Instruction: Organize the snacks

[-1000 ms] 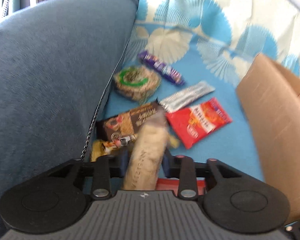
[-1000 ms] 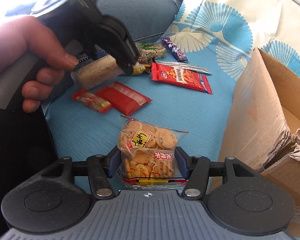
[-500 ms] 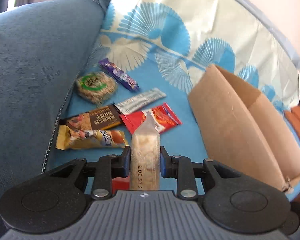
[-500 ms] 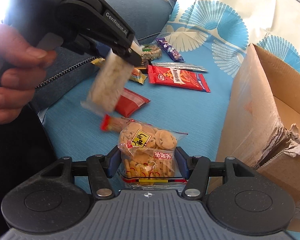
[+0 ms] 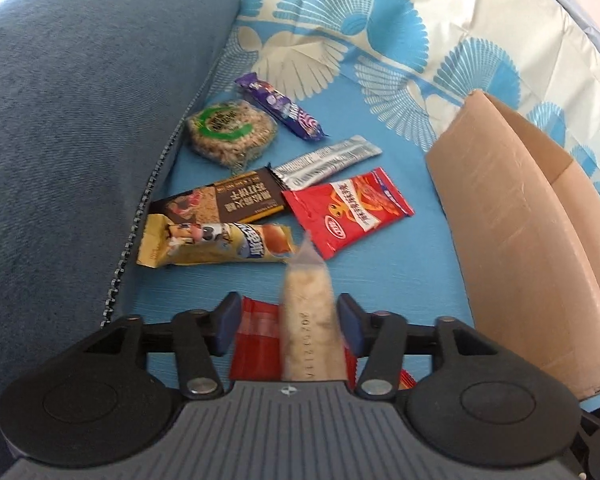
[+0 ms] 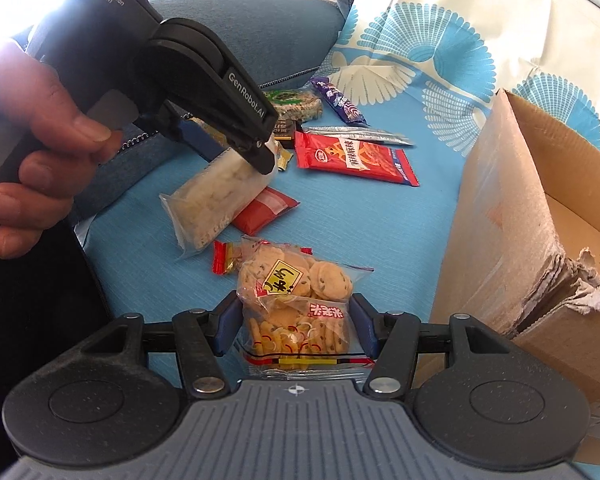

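My left gripper (image 5: 286, 322) stands open, its jaws wide apart around a pale rice-cracker pack (image 5: 310, 320) that leans against the right jaw; the pack looks blurred. In the right wrist view the same pack (image 6: 216, 200) hangs tilted from the left gripper (image 6: 260, 160) above the blue seat. My right gripper (image 6: 294, 324) is shut on a clear bag of small cookies (image 6: 294, 300). A cardboard box (image 5: 520, 240) stands open to the right; it also shows in the right wrist view (image 6: 512, 220).
Loose snacks lie on the blue cover: a red chip packet (image 5: 348, 208), a silver bar (image 5: 326, 162), a brown bar (image 5: 220, 200), a yellow bar (image 5: 212, 244), a round rice cake (image 5: 230, 132), a purple bar (image 5: 280, 106), a small red pack (image 6: 264, 210). A grey-blue sofa back (image 5: 80, 120) rises on the left.
My left gripper's jaws have opened from around the rice-cracker pack, which now sits loose and tilted. The left gripper has swung back toward the snacks. The right gripper has held still with the cookie bag.
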Available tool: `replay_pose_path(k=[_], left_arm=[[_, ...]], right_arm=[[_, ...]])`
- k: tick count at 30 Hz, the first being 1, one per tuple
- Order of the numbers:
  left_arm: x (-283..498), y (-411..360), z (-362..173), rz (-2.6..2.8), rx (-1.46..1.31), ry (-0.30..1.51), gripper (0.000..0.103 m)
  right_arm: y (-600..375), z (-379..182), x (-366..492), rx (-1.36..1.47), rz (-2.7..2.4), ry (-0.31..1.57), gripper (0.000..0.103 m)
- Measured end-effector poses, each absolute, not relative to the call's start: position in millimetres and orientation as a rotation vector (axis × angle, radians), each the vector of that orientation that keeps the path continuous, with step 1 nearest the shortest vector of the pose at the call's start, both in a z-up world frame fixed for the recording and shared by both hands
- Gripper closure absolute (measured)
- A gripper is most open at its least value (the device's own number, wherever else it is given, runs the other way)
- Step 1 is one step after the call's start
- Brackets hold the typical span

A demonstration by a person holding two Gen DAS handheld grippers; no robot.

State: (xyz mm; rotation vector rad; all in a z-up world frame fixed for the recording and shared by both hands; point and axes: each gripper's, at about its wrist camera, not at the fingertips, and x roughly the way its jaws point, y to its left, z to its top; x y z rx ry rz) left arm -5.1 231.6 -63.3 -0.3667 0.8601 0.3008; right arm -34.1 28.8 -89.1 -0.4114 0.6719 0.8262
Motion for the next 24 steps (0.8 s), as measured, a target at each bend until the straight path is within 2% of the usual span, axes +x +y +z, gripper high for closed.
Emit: replay_pose_path(k=[1, 6, 8, 10, 11, 24], left_arm=[[-6, 232, -63, 0.317, -0.365, 0.858, 0.033], [-12, 233, -57, 0.376, -0.366, 0.828, 0.031], [-16, 234, -55, 0.387, -0.374, 0.817, 0.032], [-22, 235, -52, 0.393, -0.392, 0.806, 0.041], [-25, 235, -51, 0.393, -0.404, 0.803, 0.042], [-25, 233, -57, 0.440, -0.406, 0.880, 0.040]], right_arm=[[29, -89, -34, -0.412, 0.827, 0.671, 0.044], [29, -89, -34, -0.412, 0.826, 0.671, 0.043], [29, -89, -34, -0.411, 0.825, 0.671, 0.043], [29, -89, -35, -0.411, 0.826, 0.671, 0.043], [29, -89, -35, -0.411, 0.826, 0.670, 0.043], [29, -87, -36, -0.415, 0.830, 0.666, 0.041]])
